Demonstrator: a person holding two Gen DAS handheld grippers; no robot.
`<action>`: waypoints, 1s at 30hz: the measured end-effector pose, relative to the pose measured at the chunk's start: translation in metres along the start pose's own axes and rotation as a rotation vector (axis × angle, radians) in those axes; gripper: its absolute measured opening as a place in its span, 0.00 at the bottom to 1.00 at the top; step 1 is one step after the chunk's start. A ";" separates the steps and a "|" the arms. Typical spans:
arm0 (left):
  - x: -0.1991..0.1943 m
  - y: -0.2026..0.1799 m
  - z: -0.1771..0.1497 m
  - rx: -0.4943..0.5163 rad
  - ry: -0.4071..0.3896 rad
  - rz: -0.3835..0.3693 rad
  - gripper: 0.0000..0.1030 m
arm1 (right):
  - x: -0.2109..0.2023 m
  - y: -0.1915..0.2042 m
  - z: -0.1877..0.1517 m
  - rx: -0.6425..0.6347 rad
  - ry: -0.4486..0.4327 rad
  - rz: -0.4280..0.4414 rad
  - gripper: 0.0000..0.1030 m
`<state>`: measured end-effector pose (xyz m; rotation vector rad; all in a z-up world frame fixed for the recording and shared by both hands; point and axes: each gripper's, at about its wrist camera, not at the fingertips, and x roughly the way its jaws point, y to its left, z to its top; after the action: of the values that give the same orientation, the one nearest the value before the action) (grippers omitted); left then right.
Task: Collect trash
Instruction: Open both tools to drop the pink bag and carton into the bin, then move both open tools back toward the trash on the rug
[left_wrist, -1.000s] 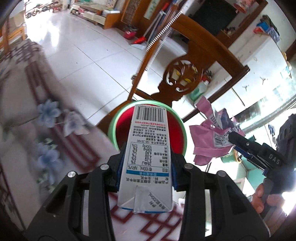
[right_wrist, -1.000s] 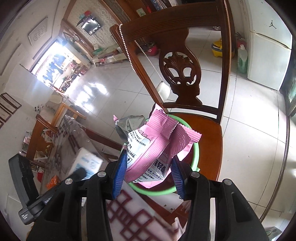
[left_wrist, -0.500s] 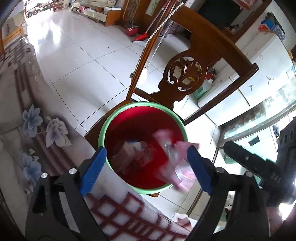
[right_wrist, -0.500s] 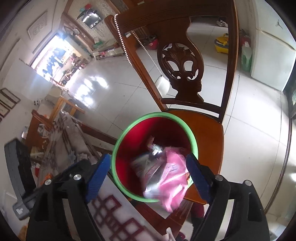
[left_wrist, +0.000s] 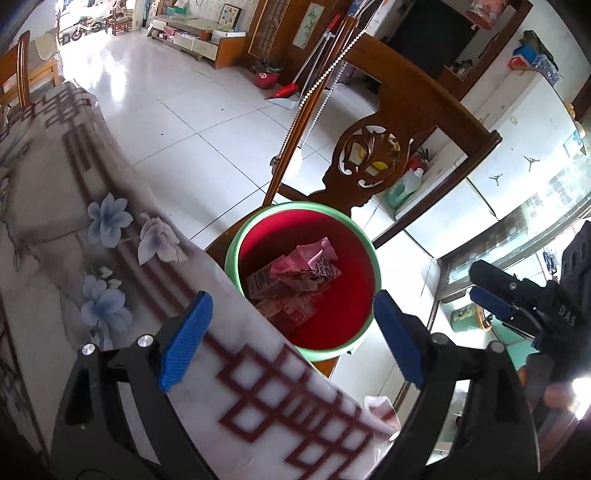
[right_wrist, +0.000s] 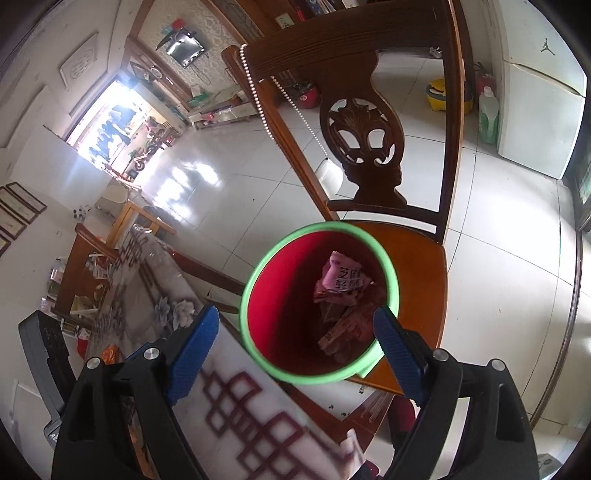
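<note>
- Red inside and green at the rim, a bin (left_wrist: 364, 245) is seen in the left wrist view, standing on the seat of a carved wooden chair (left_wrist: 369, 158) just past the edge of the bench (left_wrist: 110, 229).
- Inside the bin, a pink wrapper (left_wrist: 314, 260) is seen lying on top of a carton (left_wrist: 260, 282), with further packaging beneath them.
- The jaws of the left gripper (left_wrist: 291, 336) are spread wide with nothing between them, having just been opening; they are held above the bench edge and the near rim of the bin.
- At the right edge of this view, the right gripper (left_wrist: 495, 299) is seen from the side, held by a hand (left_wrist: 554, 391) that is only partly visible.
- In the right wrist view, the same bin (right_wrist: 258, 280) is seen from above on the chair seat (right_wrist: 424, 258), with the pink wrapper (right_wrist: 341, 277) lying uppermost on the trash.
- The jaws of the right gripper (right_wrist: 291, 339) are likewise spread apart and empty, having just been opening, and frame the near part of the bin.
- A patterned cloth (right_wrist: 236, 406) with dark red lattice and pale flowers is seen covering the bench.
</note>
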<state>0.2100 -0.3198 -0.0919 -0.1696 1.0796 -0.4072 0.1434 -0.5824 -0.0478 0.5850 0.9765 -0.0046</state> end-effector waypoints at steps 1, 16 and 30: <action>-0.002 -0.001 -0.002 0.005 -0.002 -0.003 0.84 | -0.001 0.002 -0.003 -0.001 0.001 0.001 0.80; -0.035 0.003 -0.027 0.052 -0.029 -0.012 0.84 | -0.015 0.013 -0.038 0.022 0.001 0.014 0.80; -0.080 0.033 -0.057 -0.031 -0.095 0.004 0.84 | -0.012 0.047 -0.057 -0.042 0.020 0.032 0.80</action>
<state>0.1356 -0.2542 -0.0639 -0.2120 0.9933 -0.3753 0.1051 -0.5187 -0.0404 0.5627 0.9840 0.0497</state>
